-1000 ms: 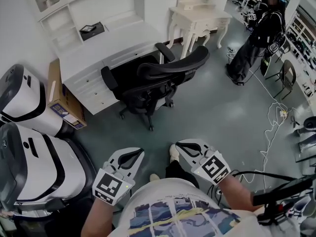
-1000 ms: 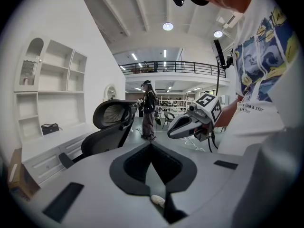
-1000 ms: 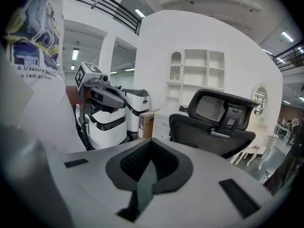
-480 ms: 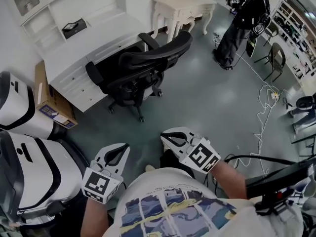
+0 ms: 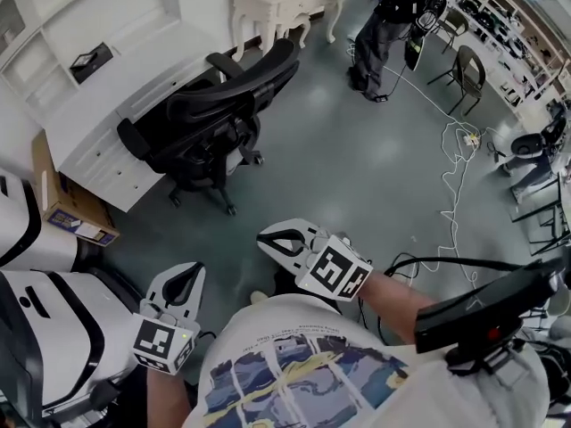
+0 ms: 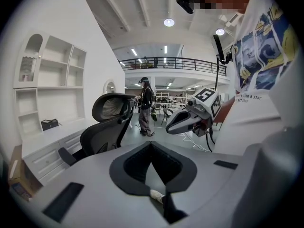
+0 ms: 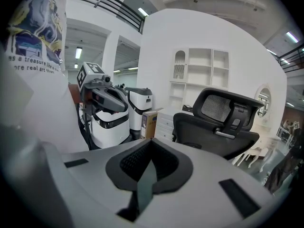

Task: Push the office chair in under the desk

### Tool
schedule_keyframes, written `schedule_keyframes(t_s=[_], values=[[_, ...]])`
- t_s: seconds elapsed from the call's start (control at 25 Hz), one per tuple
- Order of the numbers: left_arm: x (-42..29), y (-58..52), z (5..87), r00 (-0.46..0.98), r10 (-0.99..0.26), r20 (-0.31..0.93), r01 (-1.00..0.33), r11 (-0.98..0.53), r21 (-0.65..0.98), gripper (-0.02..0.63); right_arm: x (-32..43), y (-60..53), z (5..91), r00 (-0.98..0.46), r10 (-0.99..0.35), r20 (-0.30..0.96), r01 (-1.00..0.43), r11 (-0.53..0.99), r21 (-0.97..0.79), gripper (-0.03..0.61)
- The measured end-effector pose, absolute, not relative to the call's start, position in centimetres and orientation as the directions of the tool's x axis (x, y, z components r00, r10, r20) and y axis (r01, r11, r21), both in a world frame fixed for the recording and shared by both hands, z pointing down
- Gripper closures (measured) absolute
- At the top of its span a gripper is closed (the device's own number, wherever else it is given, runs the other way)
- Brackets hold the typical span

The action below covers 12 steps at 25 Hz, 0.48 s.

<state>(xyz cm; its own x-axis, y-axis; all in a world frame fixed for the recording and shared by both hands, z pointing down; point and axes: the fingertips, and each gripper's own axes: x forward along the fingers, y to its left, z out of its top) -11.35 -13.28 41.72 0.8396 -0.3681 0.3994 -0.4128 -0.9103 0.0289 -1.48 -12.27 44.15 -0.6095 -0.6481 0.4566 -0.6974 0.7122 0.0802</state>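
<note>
White tabletop (image 5: 143, 74) w/ shelves above runs along the wall, upper left of the head view. Office chair (image 5: 214, 105) stands on the floor (image 5: 357, 150) hard against the tabletop's front edge, backrest toward the person, seat pointing in. Seat front looks at or just under that edge; how deep it goes I can't tell. L hand-held gripper (image 5: 189, 268) and R hand-held gripper (image 5: 268, 239) are both clenched on nothing, held close to the person's body, well apart from the chair.

Step, as I judge it: the scene fits 2 stages. Either the chair is waiting for a shove further under, or it's already tucked in and the person is standing off. Pics don't settle which, so no next move to name. Only sure thing: neither gripper is within reach of the backrest.

Vs the earlier frame: the view has swung, so tabletop & chair sit further to the upper left and the grippers lower in the head view. The chair's place against the front edge looks unchanged, and the jaws are shut as before.
</note>
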Motion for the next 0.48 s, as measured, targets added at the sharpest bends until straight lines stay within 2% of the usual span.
schedule_keyframes(t_s=[0.48], values=[[-11.0, -14.2, 42.7, 0.843, -0.349, 0.410, -0.397, -0.917, 0.035, 0.601, -1.2, -13.0, 45.2, -0.602, -0.647, 0.467, -0.703, 0.708, 0.074, 0.554]])
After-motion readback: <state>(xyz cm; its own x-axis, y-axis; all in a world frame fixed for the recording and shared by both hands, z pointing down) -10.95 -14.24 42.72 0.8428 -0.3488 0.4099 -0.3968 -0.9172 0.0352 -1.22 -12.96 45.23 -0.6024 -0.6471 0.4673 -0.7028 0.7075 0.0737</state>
